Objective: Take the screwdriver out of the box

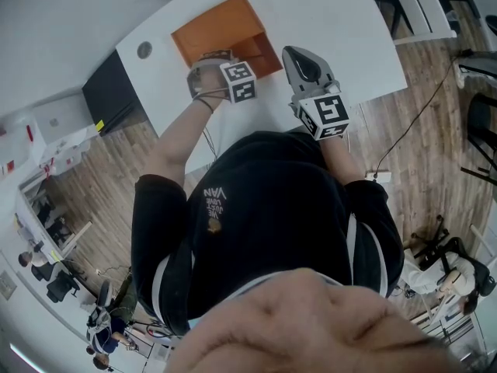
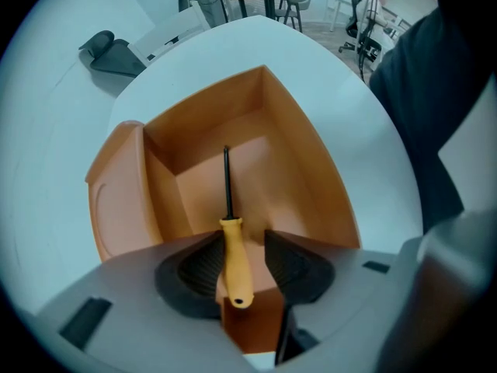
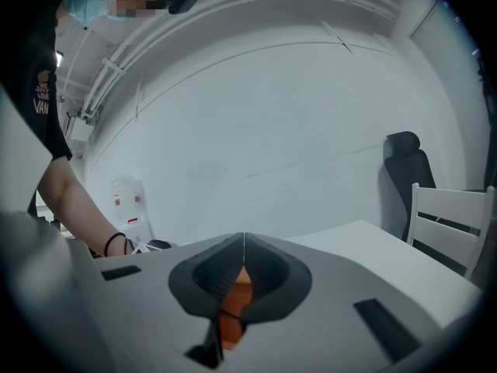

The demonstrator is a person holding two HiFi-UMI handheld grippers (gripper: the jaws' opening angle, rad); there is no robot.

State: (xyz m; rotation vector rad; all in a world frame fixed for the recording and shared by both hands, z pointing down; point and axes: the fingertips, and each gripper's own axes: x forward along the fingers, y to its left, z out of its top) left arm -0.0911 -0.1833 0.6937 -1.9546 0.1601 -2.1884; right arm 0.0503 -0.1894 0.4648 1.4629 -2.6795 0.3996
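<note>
Screwdriver (image 2: 235,259) lies in box (image 2: 311,177), handle nearest | left tongs (image 2: 242,238) open astride handle, not clamped | right tongs (image 3: 244,243) closed, empty | judgement: close squarely on handle, lift straight up clear of wall

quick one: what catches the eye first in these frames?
An orange box stands open on the white table, top centre of the head view. In the left gripper view a yellow-handled screwdriver leans from inside it, handle between the left gripper's parted jaws. The right gripper is shut, just right of the box.
</note>
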